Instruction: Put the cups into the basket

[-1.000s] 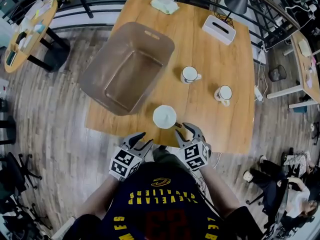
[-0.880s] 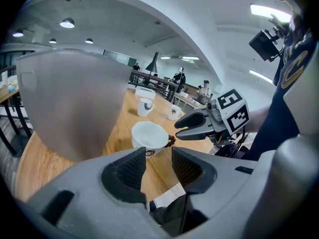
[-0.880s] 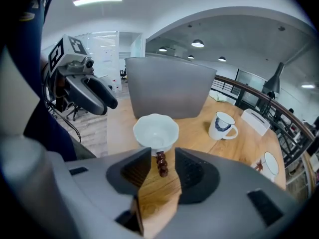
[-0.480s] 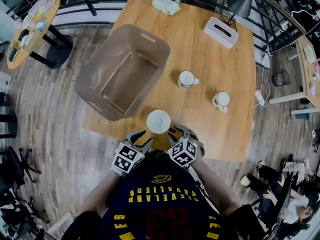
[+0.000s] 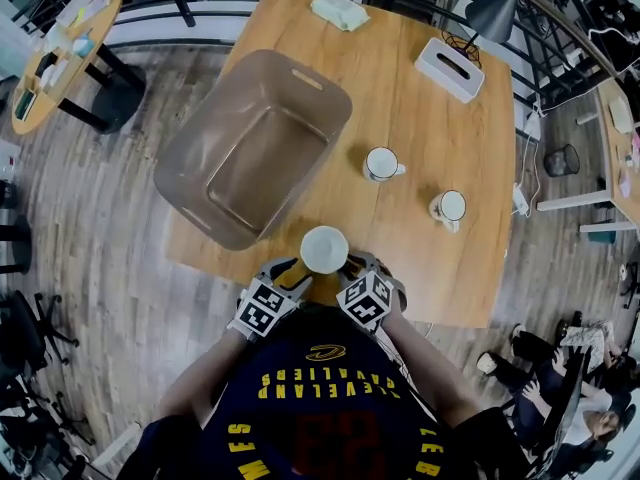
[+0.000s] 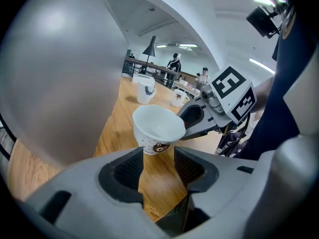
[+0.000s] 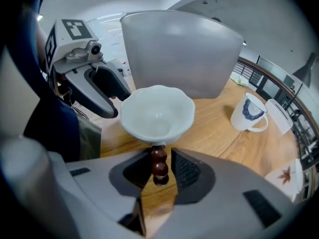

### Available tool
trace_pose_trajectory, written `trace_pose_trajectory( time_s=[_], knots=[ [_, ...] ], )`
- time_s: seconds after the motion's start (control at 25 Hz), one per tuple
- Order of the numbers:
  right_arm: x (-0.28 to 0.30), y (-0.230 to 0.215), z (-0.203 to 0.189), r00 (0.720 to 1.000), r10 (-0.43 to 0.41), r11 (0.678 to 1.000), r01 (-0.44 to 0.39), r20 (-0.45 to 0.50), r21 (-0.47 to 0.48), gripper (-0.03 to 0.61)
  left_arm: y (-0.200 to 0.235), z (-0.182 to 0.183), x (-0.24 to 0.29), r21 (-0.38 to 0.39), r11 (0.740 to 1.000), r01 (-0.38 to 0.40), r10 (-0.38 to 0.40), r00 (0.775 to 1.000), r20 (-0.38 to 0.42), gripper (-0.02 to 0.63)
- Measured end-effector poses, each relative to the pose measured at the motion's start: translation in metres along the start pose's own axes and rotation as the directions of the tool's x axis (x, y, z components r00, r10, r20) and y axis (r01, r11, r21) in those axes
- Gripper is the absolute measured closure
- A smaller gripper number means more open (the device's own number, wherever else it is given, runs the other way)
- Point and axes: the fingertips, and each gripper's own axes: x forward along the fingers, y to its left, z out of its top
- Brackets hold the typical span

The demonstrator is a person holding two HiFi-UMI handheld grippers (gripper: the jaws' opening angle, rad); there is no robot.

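Note:
A white flared cup with a brown beaded handle stands at the table's near edge. My left gripper is at its left. Its jaws have just been opening, and the cup's printed base sits right at their tips, untouched. My right gripper is at the cup's right. Its jaws have just been closing around the beaded handle, with thin gaps still visible beside it. The brown basket lies beyond, at the table's left. Two more white cups stand farther right.
A white tissue box, a folded cloth and a grey lamp are at the table's far side. The table's near edge runs just under both grippers. The basket wall fills the left of the left gripper view.
Both grippers have dropped and come in on the near cup from either side. The right jaws have narrowed around its handle; the left jaws have widened.

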Motion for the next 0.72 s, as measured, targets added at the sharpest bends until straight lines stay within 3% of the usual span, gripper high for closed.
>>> trace_pose_trajectory(
  time_s=[0.28, 0.56, 0.72],
  knots=[
    [0.004, 0.003, -0.002, 1.0, -0.017, 1.0, 0.017, 0.001, 0.011, 0.506, 0.009, -0.012, 0.019, 0.086, 0.995, 0.052, -0.044, 0.995, -0.088, 0.415],
    [0.002, 0.008, -0.002, 1.0, -0.012, 0.998, 0.014, 0.027, -0.066, 0.519, 0.004, -0.004, 0.029, 0.167, 0.986, 0.028, -0.009, 0.994, -0.109, 0.405],
    [0.001, 0.007, -0.001, 0.999, -0.014, 1.0, 0.015, 0.043, -0.023, 0.528, 0.006, -0.003, 0.032, 0.187, 0.982, 0.012, 0.011, 0.993, -0.118, 0.403]
  ],
)
